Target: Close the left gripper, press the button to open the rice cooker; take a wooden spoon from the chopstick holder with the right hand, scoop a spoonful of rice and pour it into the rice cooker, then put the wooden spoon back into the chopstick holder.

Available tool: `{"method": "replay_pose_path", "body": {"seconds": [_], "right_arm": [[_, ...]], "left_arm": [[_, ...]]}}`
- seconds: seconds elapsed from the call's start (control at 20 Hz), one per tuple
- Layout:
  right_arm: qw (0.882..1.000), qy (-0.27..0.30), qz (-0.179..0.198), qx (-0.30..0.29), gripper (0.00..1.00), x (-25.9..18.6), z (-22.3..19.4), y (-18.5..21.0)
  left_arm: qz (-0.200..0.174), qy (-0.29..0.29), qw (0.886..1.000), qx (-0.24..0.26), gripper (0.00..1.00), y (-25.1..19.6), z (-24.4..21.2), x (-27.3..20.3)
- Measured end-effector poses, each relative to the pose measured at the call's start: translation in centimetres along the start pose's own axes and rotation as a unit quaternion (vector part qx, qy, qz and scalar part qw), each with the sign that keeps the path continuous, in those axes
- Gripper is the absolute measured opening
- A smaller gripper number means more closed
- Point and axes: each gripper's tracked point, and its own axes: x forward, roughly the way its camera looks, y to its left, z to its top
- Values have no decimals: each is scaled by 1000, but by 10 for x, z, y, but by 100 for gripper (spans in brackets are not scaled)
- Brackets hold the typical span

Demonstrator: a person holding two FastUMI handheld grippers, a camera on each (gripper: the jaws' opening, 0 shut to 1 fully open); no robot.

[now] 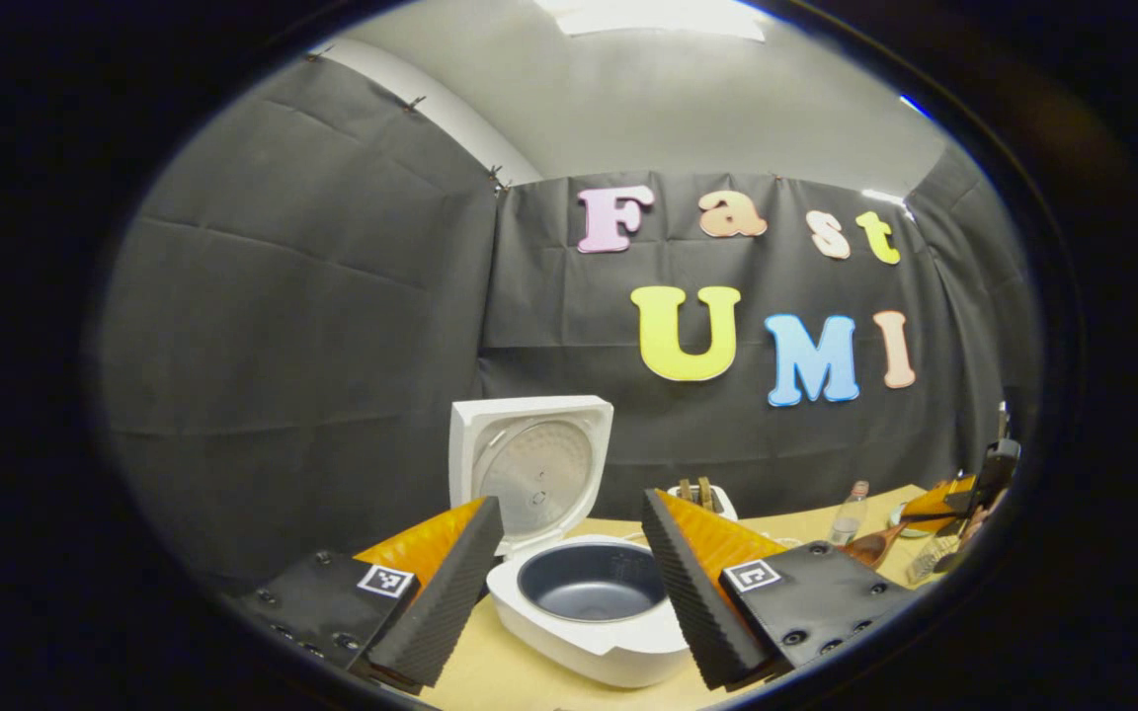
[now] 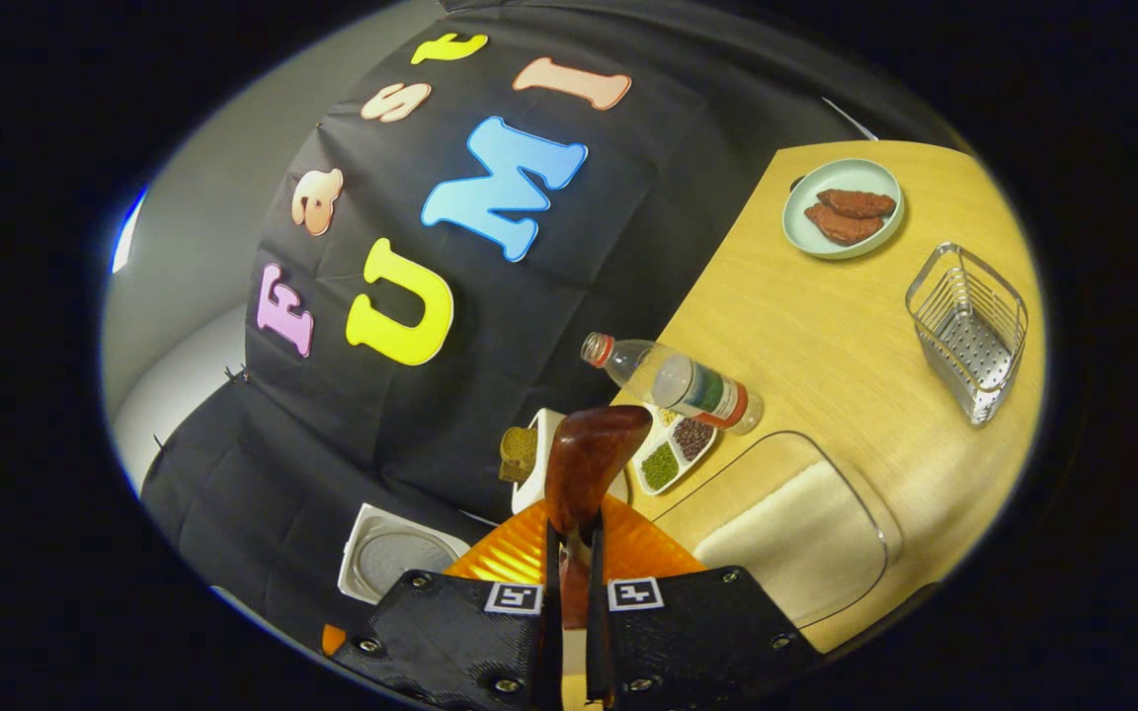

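The rice cooker stands lid-up and empty, left tongs spread before it. Right tongs pinch the wooden spoon, near the rice container, away from the chopstick holder; scooping, pouring, returning remain.

A light wooden table with kitchen things on it.

A white rice cooker sits on the table with its lid up. Behind it is a small white holder. In the right gripper view, a green plate with two brown pieces lies far back, and a wire basket stands near it. A plastic bottle lies on its side beside a little dish of seeds. A clear tray of rice lies close by.
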Motion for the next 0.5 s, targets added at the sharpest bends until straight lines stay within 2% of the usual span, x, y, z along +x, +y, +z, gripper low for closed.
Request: {"method": "replay_pose_path", "body": {"seconds": [0.15,0.5], "right_arm": [[999,13,29,30,10,9,-10,27],[995,46,73,46,10,36,-45,80]], "left_arm": [[7,3,1000,-1,98,15,-1,-2],[31,9,999,-3,98,51,-11,-10]]}}
